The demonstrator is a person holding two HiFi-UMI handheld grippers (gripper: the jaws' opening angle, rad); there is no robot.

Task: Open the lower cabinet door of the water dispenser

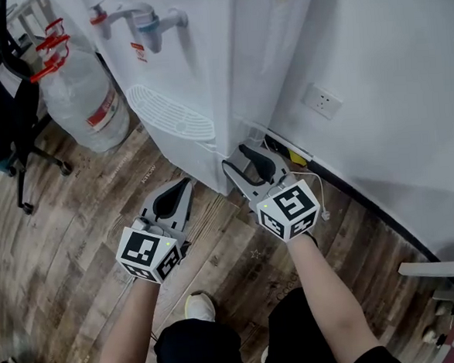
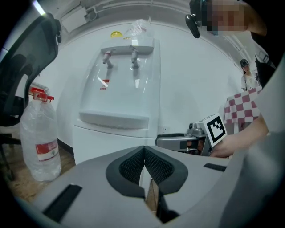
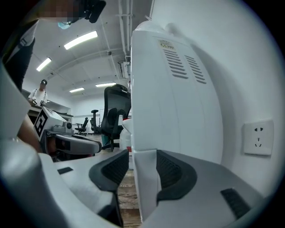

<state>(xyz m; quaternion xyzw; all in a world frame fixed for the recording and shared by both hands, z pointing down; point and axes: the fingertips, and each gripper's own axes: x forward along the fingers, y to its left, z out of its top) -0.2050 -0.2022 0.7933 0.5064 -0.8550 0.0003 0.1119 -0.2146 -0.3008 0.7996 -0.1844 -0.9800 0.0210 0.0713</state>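
Overhead, long white ceiling strip lights (image 3: pixel 80 40) lit the room evenly. Shadows were soft; both gripper views bulged, dark-cornered.

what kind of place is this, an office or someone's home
Most likely an open-plan office. A white water dispenser has a large water jug standing beside it, and the right gripper view shows black swivel chairs under long ceiling strip lights.
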